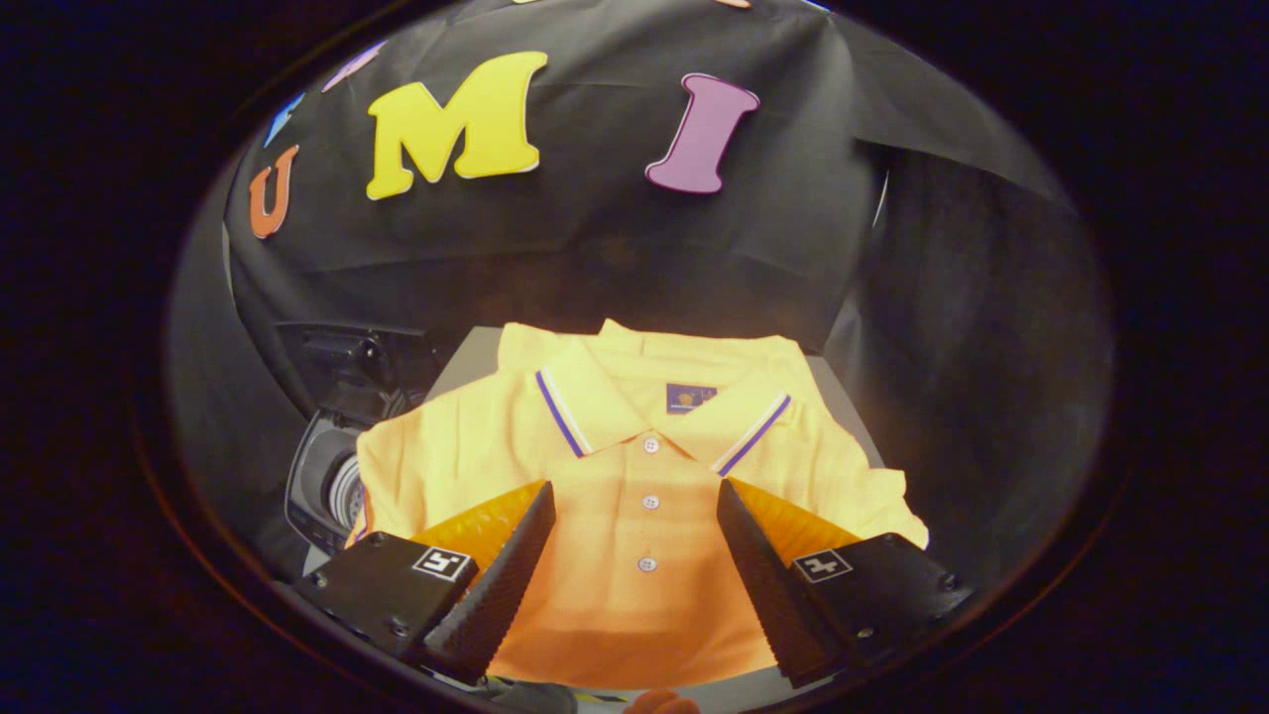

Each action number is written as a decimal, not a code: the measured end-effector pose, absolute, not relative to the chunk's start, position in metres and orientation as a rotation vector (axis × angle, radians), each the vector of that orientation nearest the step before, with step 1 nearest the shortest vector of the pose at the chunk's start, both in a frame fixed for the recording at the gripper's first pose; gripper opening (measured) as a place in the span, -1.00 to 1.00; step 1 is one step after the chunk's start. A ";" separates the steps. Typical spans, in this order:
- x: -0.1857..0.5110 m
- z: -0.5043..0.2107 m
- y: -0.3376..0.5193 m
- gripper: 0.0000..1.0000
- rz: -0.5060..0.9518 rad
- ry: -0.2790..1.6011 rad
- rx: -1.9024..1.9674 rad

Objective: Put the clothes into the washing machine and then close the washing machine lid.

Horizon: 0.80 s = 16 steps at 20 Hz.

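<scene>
While the claw (634,496) gapes wide, a yellow polo shirt (634,466) covers the grey table (466,359).

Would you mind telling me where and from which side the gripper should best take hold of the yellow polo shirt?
Probably the button placket just below the collar. The polo shirt lies flat and face up on the table, so come straight down from above; the open gripper already straddles that strip, and closing should bunch up a fold.

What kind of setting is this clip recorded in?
Likely a staged laundry booth: black cloth wall, yellow polo shirt spread on a table, washing machine beside it. The hand-held gripper is open above the shirt.
</scene>
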<state>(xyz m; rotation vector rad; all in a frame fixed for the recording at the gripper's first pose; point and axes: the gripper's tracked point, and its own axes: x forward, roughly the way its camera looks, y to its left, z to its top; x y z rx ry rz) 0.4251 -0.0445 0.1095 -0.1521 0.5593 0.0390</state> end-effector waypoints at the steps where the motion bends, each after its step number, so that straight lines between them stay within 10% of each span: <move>1: 0.427 0.106 -0.044 1.00 0.038 0.572 -0.157; 16: 0.426 0.090 -0.040 0.98 0.062 0.700 -0.036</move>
